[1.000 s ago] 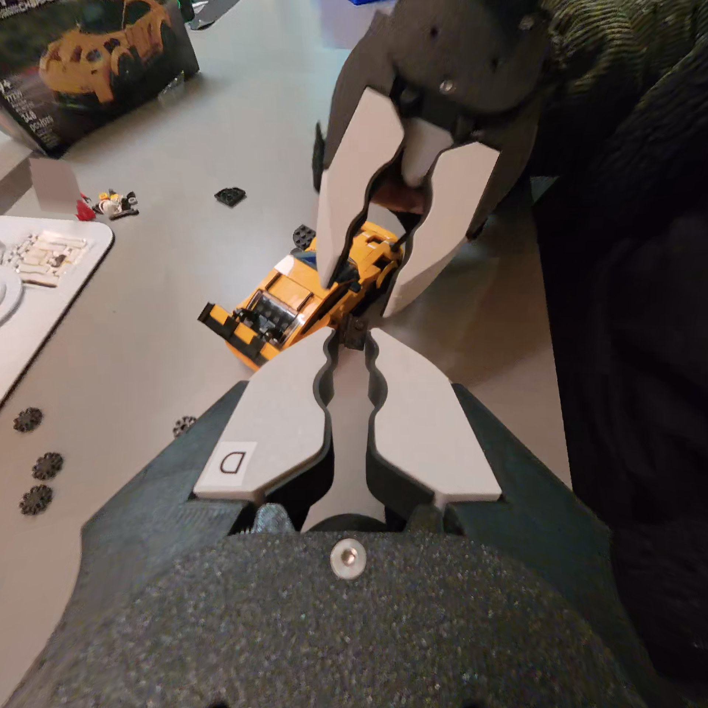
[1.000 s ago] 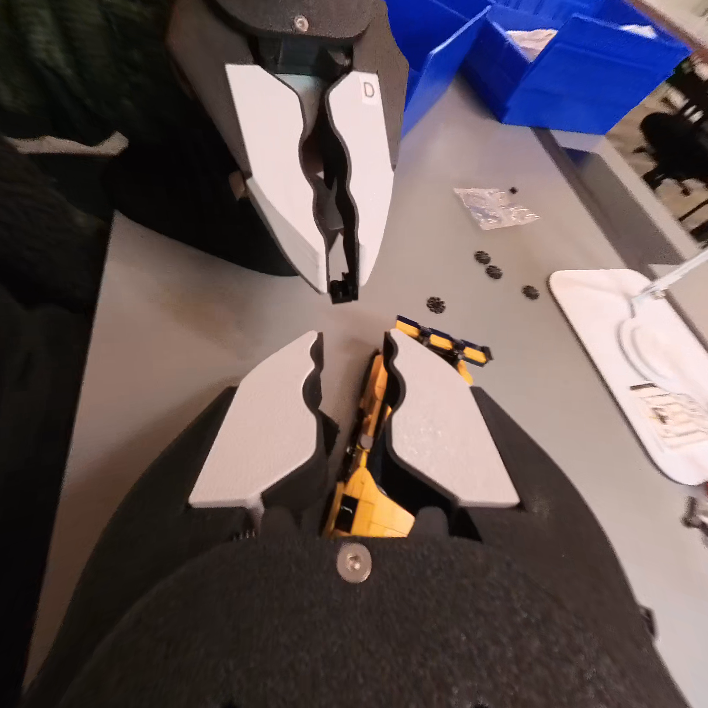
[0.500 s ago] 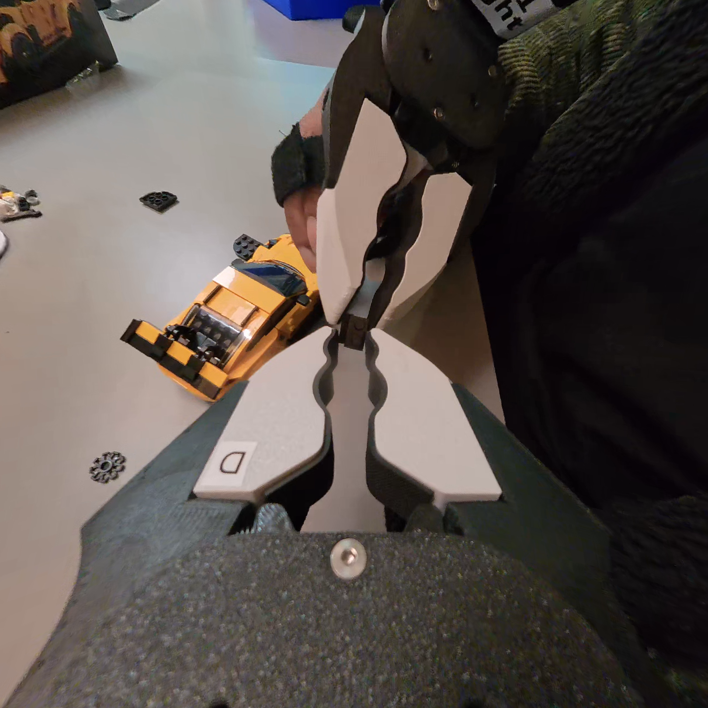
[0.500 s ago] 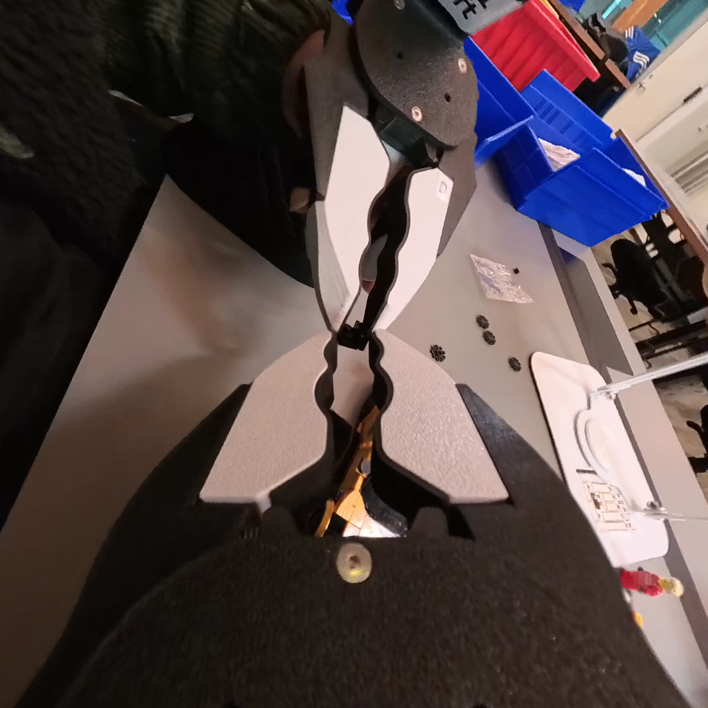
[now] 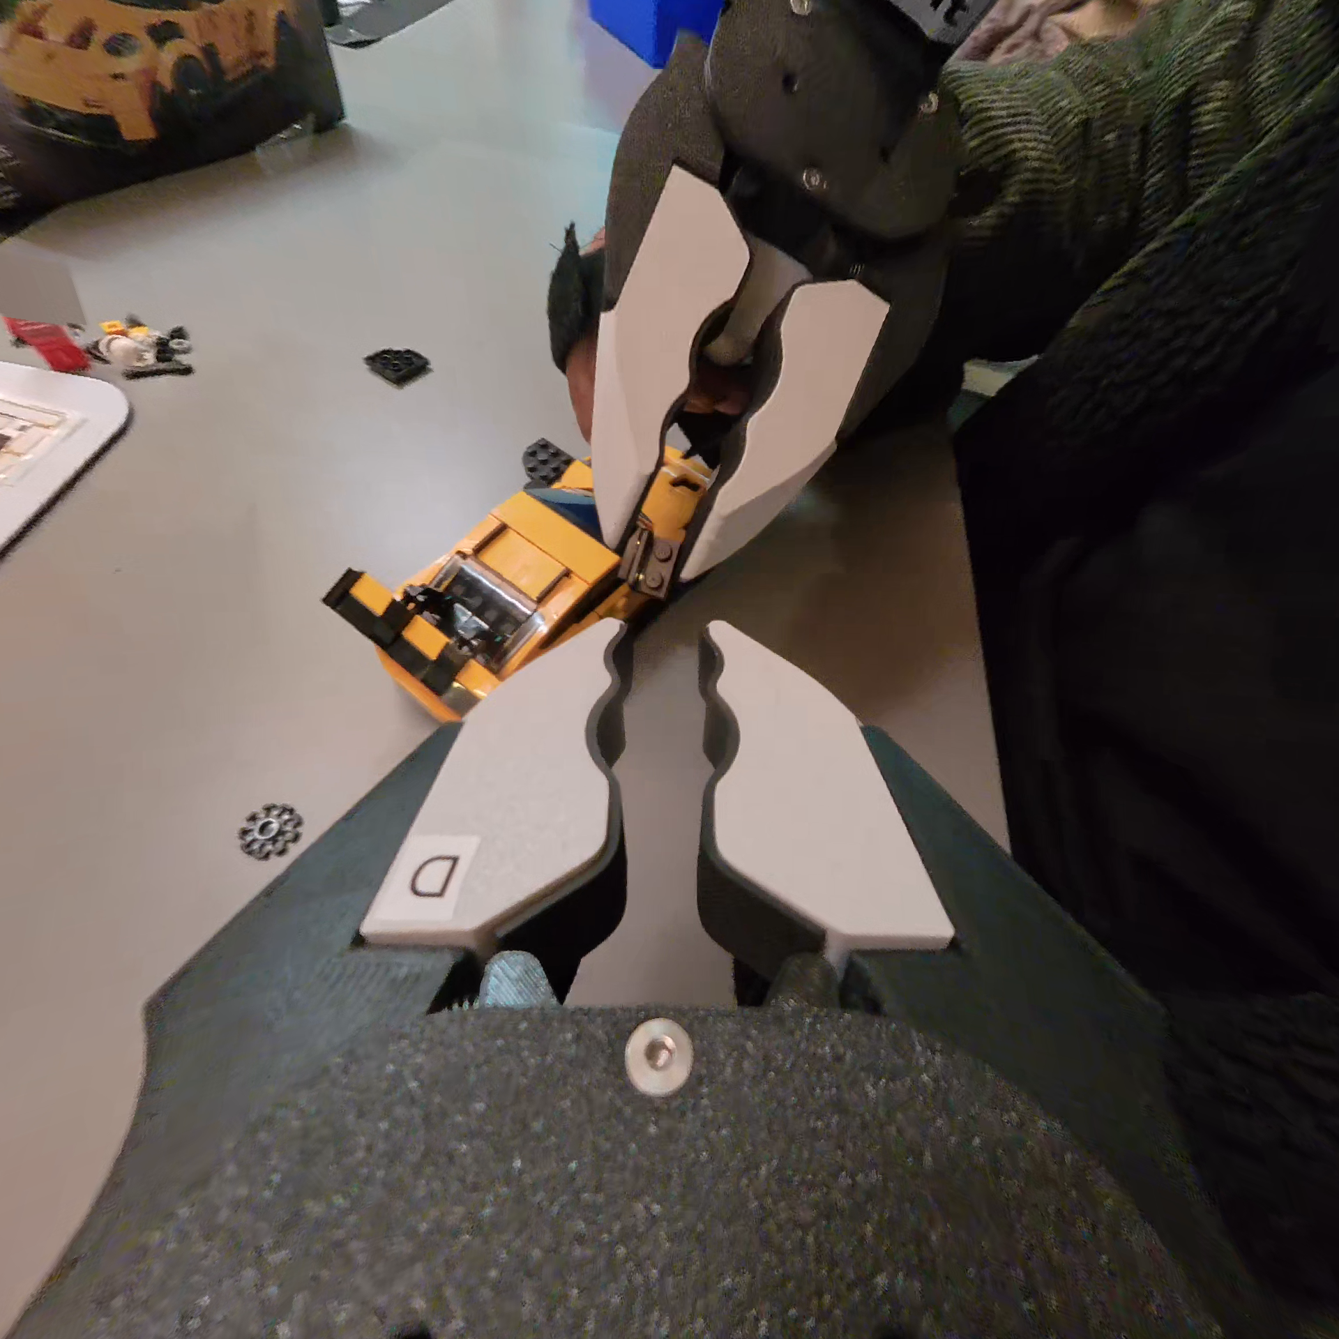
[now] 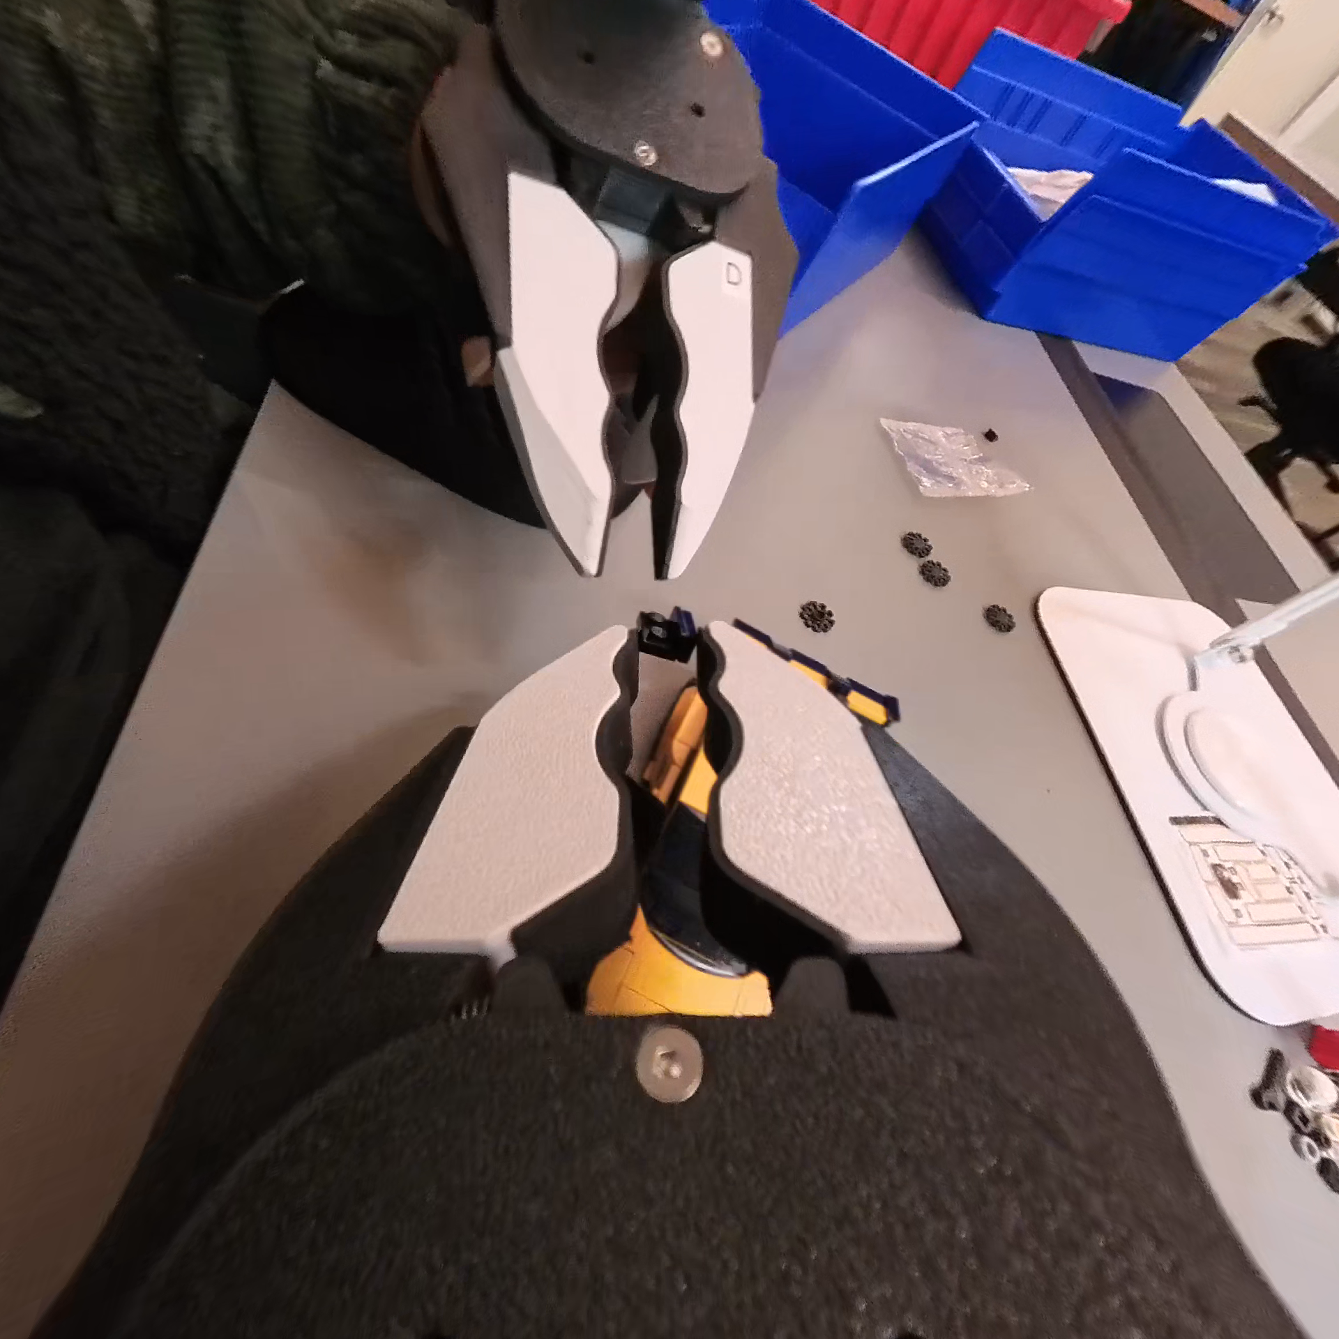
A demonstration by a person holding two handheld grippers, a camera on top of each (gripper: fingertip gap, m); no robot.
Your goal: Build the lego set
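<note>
The yellow and black lego car [image 5: 500, 572] lies on the grey table. My right gripper [image 6: 666, 637] is shut on a small black lego piece [image 6: 658, 641] at its fingertips, held just above the car [image 6: 685, 739]. In the left wrist view the right gripper [image 5: 652, 558] comes down from above with the piece [image 5: 658, 569] by the car's side. My left gripper [image 5: 668, 637] is open and empty, tips a short way from the piece. It also shows in the right wrist view [image 6: 630, 572], facing the right gripper.
The set's box [image 5: 145, 80] stands at the far left. A white tray [image 5: 51, 449] with a sheet, loose black plates [image 5: 397, 364], black wheel discs [image 5: 269, 831] and small parts [image 5: 130, 348] lie around. Blue bins [image 6: 1087, 217], a plastic bag [image 6: 949, 456] and a person's sleeve [image 5: 1123, 217] are nearby. The tips of both grippers are at nearly the same place.
The small black piece has passed from my left gripper to my right. The left gripper has opened and drawn back; the right now holds the piece over the car.
</note>
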